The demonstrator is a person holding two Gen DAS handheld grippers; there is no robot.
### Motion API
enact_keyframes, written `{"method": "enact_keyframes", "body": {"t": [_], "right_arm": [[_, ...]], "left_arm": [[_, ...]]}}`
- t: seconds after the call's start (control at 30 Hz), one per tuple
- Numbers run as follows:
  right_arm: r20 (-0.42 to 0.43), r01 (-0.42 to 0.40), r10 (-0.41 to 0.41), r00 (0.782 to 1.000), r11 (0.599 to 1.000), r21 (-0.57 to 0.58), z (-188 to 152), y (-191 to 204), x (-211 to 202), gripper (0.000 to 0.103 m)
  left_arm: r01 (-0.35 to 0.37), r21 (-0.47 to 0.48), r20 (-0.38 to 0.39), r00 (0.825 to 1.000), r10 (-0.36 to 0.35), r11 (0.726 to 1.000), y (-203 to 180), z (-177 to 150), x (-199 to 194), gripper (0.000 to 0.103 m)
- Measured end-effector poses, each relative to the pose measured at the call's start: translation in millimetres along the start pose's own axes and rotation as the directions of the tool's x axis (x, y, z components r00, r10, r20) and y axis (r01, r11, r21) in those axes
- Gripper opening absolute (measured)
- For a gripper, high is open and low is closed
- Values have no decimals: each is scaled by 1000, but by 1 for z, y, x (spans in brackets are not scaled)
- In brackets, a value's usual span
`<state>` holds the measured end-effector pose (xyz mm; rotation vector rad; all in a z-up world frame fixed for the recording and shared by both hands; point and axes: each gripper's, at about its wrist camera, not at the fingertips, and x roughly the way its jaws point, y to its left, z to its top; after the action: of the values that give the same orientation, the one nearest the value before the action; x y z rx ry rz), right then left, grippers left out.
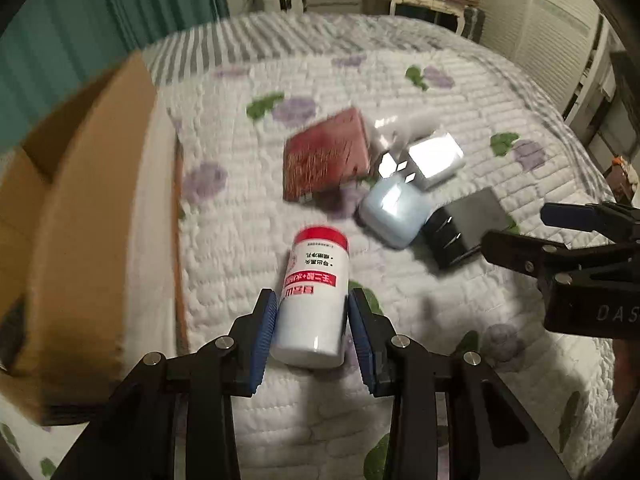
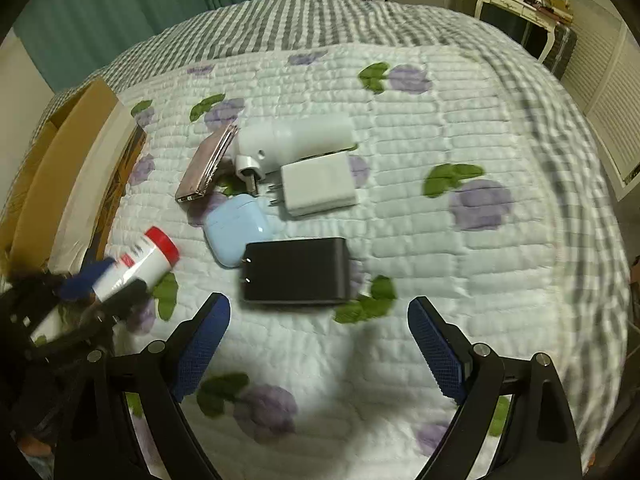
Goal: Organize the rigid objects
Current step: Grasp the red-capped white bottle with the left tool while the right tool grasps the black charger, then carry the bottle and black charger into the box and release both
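My left gripper (image 1: 313,312) is shut on a white bottle with a red cap (image 1: 314,294), held above the quilt; it also shows in the right wrist view (image 2: 138,264). My right gripper (image 2: 319,322) is open and empty, just short of a black charger (image 2: 296,270). Beyond lie a pale blue earbud case (image 2: 236,228), a white charger (image 2: 320,188), a white plug-in device (image 2: 296,140) and a reddish metallic flat case (image 2: 206,170). In the left wrist view these are the black charger (image 1: 466,228), blue case (image 1: 394,212) and red case (image 1: 326,152).
An open cardboard box (image 1: 76,216) stands on the bed at the left, also in the right wrist view (image 2: 60,176). The quilted floral bedspread (image 2: 460,260) stretches to the right. Furniture and a desk (image 2: 516,0) stand beyond the bed.
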<state>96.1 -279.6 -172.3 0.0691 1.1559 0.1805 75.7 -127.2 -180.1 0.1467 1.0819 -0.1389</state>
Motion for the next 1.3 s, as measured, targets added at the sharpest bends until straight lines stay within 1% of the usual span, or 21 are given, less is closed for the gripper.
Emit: {"method": "enact_keyframes", "body": {"t": [0.1,0.13,0.2,0.23,0.3,0.33,0.4,0.57,0.7,0.77,0.87,1.0,1.1,1.3], "right_arm": [[-26,3,-3,1000,1000,6,4,7,17,91],[-31,7,-7,999,1000,9,6,8,21,91],[-45,13,-12,999,1000,20,9,9,31,91],[-49,11,-9,999,1000,28,11,9,35,91],[-64,26,-24,998,999,32,14,10,42,89],[-66,29,-27,997,999,30,14,11,44,81],[-76,14,-12,997,999,32,14,13,47,70],[-47,22,-20,999,999,40,7,16,36,69],[-24,25,-25,999,999,28,-1,20,11,68],[-12,28,-28,1000,999,24,-3,22,-6,68],[31,38,-39,999,999,16,-5,23,-38,68],[99,57,-56,993,998,-7,0,36,-84,68],[155,63,-58,986,998,-25,7,48,-118,68],[265,73,-46,963,993,-94,28,96,-176,68]], "left_arm": [[19,-5,-23,1000,-19,1000,4,2,9,38],[23,-1,-39,999,-23,1000,2,3,13,39],[23,7,-92,995,-22,1000,0,9,27,40],[31,-8,-105,994,-32,999,2,11,32,40],[32,-26,-89,995,-35,999,4,13,32,38],[32,-16,-81,996,-33,999,3,12,30,37],[36,-2,-71,997,-36,999,2,10,27,37],[47,4,-35,998,-47,999,1,10,9,37],[59,12,3,998,-59,998,-1,10,-17,37],[64,11,24,998,-65,998,-2,9,-36,37],[65,11,62,996,-66,998,-2,22,-62,37],[57,0,129,990,-57,998,8,33,-101,37],[55,-21,181,982,-50,998,22,39,-133,37],[37,-63,256,966,-20,997,63,48,-177,37]]}}
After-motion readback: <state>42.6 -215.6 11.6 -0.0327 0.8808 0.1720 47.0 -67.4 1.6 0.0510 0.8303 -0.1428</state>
